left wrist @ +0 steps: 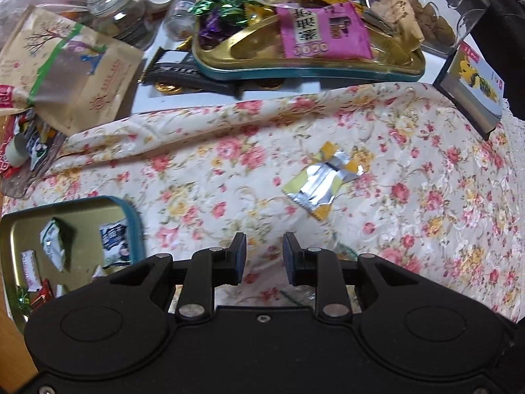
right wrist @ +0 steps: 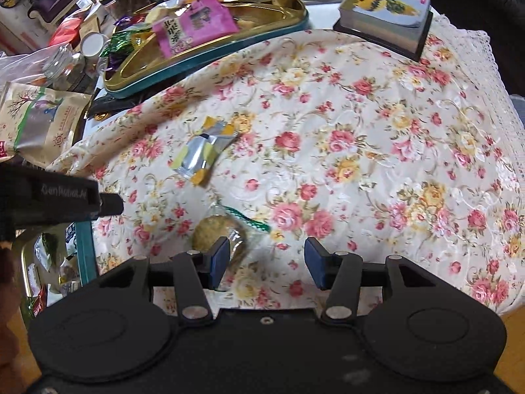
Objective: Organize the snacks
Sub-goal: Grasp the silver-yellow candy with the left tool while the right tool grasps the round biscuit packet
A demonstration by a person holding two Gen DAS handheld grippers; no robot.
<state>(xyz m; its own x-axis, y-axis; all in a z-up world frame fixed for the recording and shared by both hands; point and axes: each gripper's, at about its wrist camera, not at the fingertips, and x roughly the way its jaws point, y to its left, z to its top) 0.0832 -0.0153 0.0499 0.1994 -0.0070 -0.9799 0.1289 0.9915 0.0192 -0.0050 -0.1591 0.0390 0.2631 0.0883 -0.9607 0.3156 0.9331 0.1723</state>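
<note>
A silver-and-yellow wrapped snack (left wrist: pixel 323 180) (right wrist: pixel 205 151) lies on the floral cloth (left wrist: pixel 426 170). A round cookie in a clear wrapper (right wrist: pixel 215 231) lies nearer, just beside the left fingertip of my right gripper (right wrist: pixel 267 261). That gripper hangs open above the cloth and holds nothing. My left gripper (left wrist: pixel 264 259) also points down at the cloth, its jaws a small gap apart with nothing between them. A small gold tin with a teal rim (left wrist: pixel 136 223) (right wrist: pixel 86 249) holds several wrapped snacks at the lower left. The left gripper's black housing (right wrist: pixel 59 197) shows above that tin.
A large gold tray with a teal rim (left wrist: pixel 295 73) (right wrist: pixel 210 59) is piled with sweets and a pink packet (left wrist: pixel 325 32). A card box (left wrist: pixel 472 88) (right wrist: pixel 384 10) stands at the far right. A kraft pouch (left wrist: pixel 65 75), glass jars (left wrist: pixel 111 3) and a cookie jar (left wrist: pixel 449 10) crowd the back.
</note>
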